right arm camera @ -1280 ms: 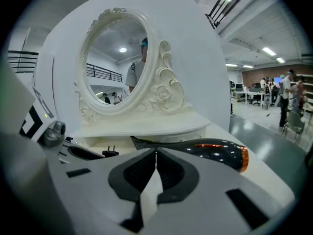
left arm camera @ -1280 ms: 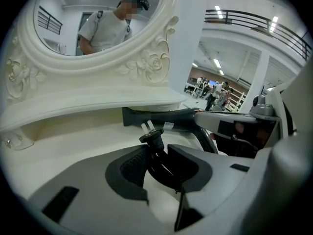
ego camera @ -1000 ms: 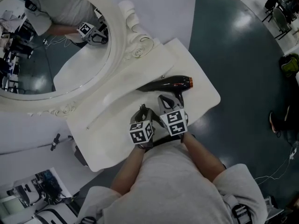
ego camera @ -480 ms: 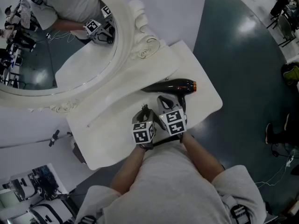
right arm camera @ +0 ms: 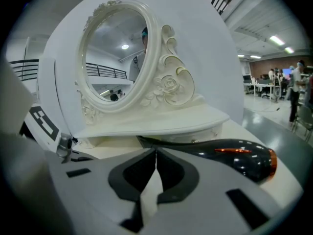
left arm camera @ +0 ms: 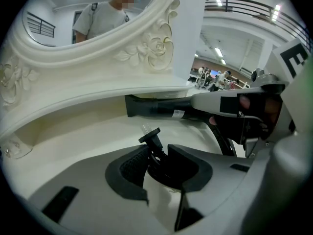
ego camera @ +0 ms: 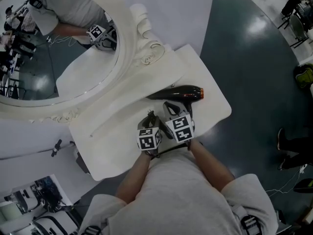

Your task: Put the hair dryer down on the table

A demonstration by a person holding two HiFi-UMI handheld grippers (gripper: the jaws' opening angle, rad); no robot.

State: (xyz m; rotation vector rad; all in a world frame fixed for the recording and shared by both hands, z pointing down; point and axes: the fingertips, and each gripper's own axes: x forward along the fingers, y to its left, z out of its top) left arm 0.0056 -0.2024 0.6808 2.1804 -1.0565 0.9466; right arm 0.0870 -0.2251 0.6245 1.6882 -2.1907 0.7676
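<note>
On table (ego camera: 110,143), hair dryer (ego camera: 178,92) beyond right tongs (right arm camera: 155,153)

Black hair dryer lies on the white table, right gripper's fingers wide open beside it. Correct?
No: the fingers of the right gripper are closed together, per the right gripper view. The black hair dryer does lie on the white table beside it.

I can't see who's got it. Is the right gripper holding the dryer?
No, the right gripper is shut and empty; the dryer lies beyond its jaws.
</note>
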